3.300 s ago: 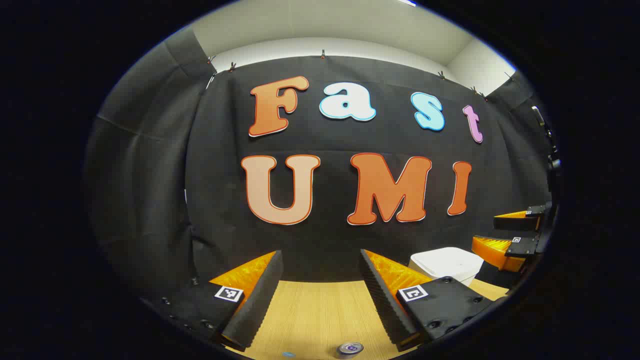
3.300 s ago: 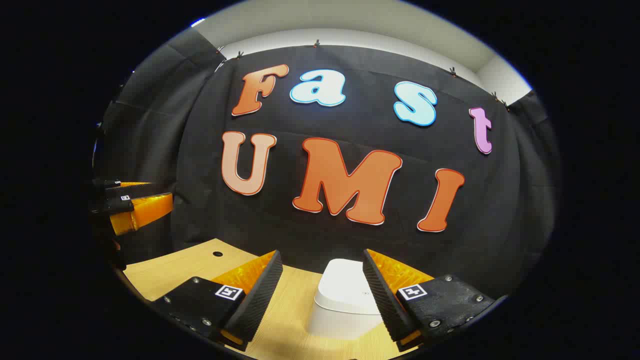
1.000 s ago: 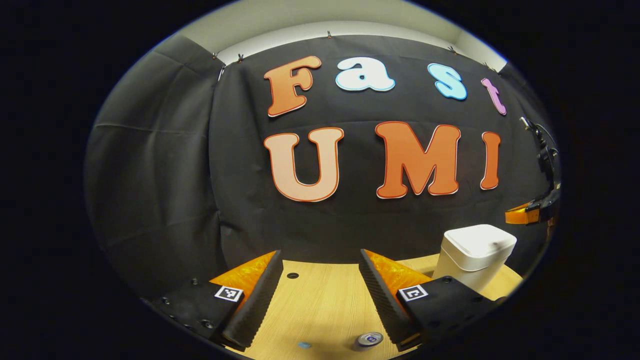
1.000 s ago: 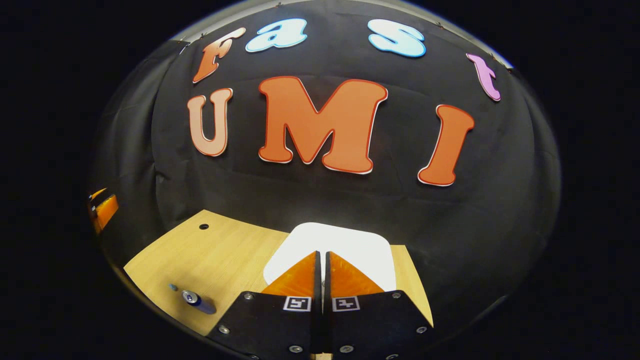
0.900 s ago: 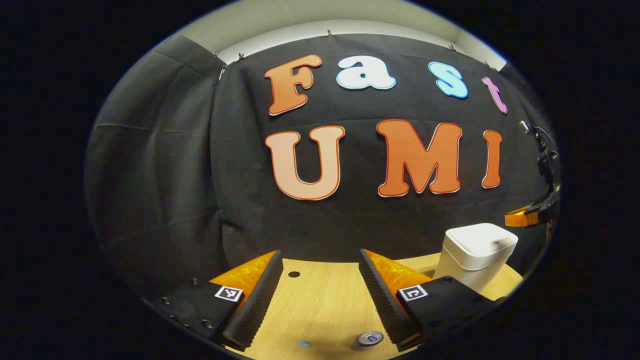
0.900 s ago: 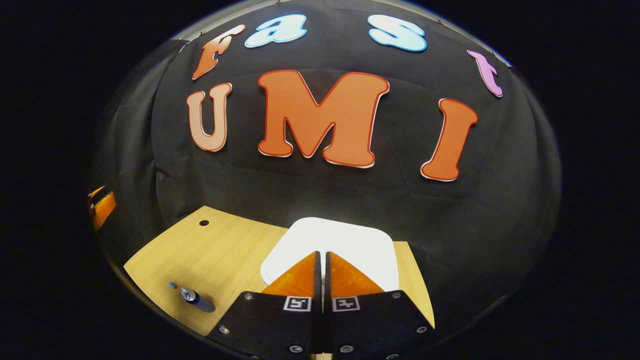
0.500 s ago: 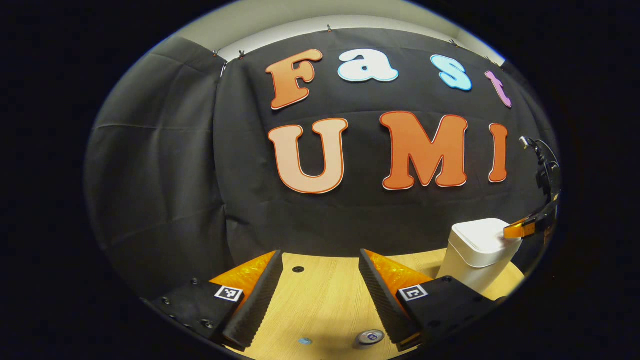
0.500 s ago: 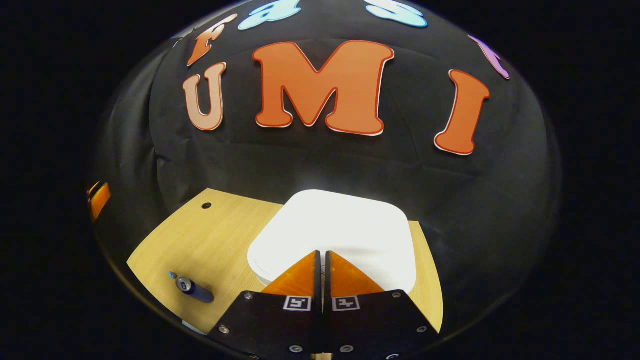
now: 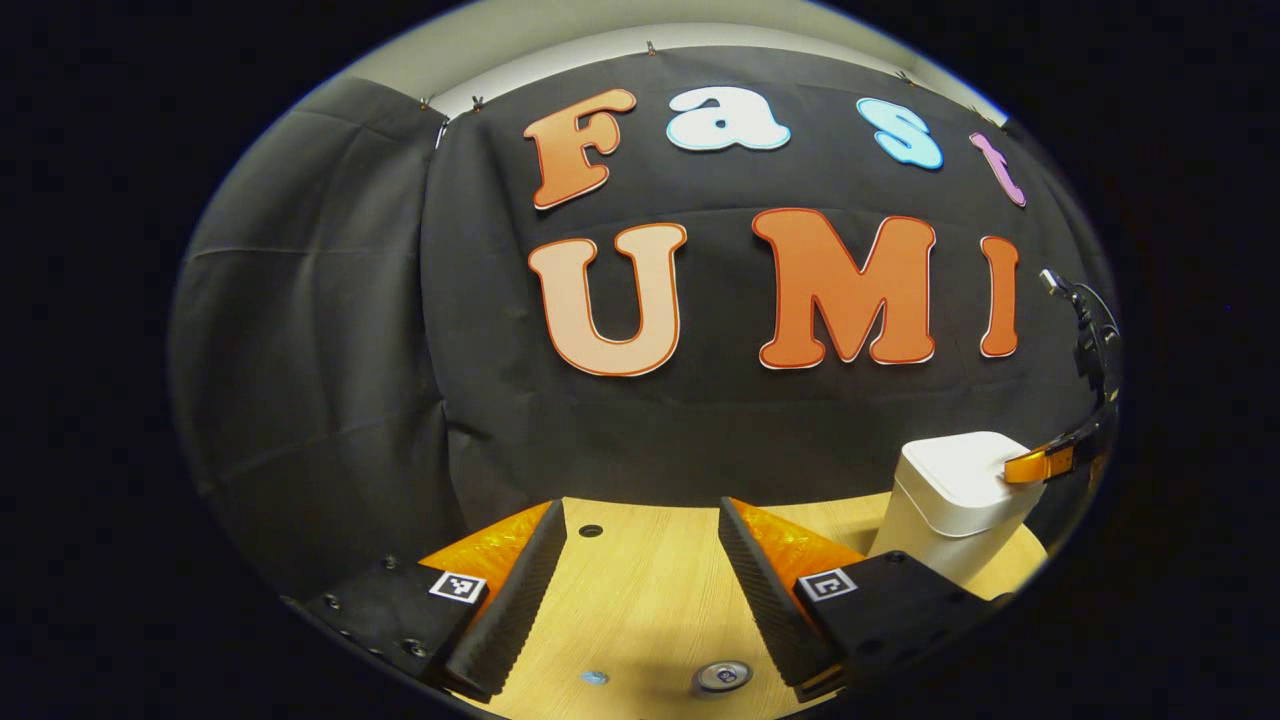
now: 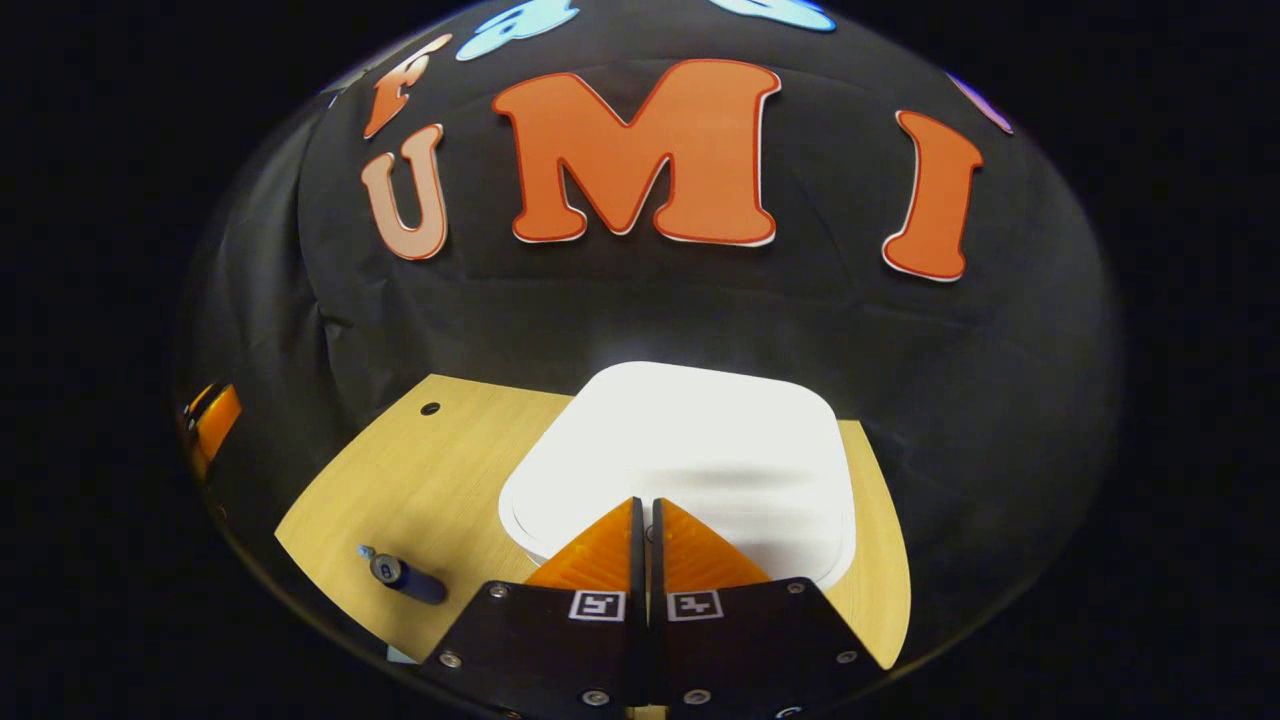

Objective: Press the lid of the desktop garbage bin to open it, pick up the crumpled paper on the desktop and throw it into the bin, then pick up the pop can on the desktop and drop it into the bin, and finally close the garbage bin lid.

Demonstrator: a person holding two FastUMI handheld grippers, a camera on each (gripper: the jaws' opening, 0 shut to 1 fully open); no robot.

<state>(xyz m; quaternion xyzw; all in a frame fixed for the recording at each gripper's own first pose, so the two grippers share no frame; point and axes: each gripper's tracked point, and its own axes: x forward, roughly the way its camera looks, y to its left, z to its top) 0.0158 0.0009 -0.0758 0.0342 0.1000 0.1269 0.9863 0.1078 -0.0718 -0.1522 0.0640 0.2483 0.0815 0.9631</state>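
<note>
Since 3.3 s ago the right claw [image 10: 644, 510] has closed its fingers together and come down onto the near edge of the bin lid [image 10: 690, 440], which sits shut. Left to right: the left claw [image 9: 640, 520] hangs wide and empty over the tabletop [image 9: 640, 610], the pop can [image 9: 722, 676] stands near between its fingers, and the garbage bin [image 9: 950, 500] stands far right. I cannot make out the crumpled paper. Pressing so near the rim could tip the light bin or let the tips slide off.

L cam low, R cam over bin [image 10: 690, 440]
</note>
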